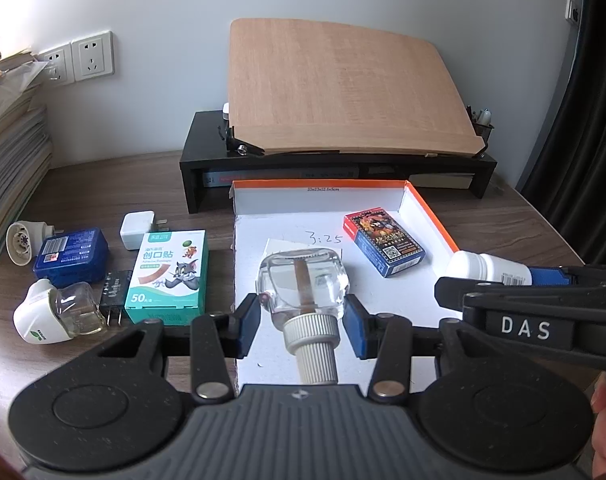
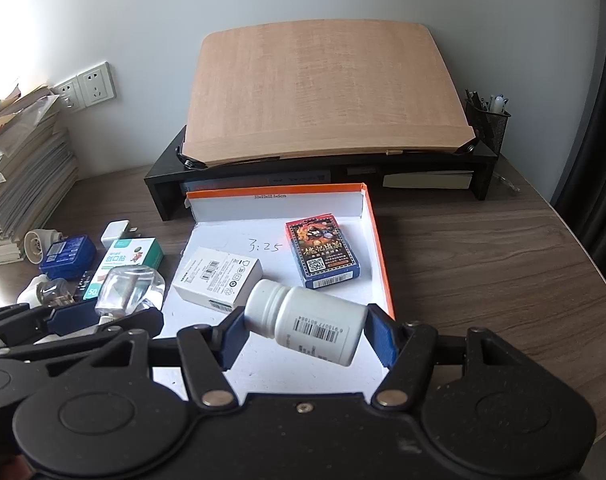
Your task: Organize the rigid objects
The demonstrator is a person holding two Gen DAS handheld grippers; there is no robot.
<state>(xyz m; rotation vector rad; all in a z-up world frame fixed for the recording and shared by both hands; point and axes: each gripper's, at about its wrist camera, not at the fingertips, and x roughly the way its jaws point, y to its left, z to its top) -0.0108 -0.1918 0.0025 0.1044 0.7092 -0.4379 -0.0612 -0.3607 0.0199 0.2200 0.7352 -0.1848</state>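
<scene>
Both tongs grip: the left gripper clamps a clear glass refill bottle, the right gripper a white pill bottle — both over the tray's near edge. Inside lie a card deck and a white carton — left of it on the desk, a plaster box.

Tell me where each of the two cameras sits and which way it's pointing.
Left wrist: on the left tongs, looking forward and down at the clear glass bottle they grip over the white tray; the right tongs and fingers show at right.
Right wrist: on the right tongs, looking forward and down at the white pill bottle they grip; the left tongs show at left.
Shared: tray, card deck, wooden board.
</scene>
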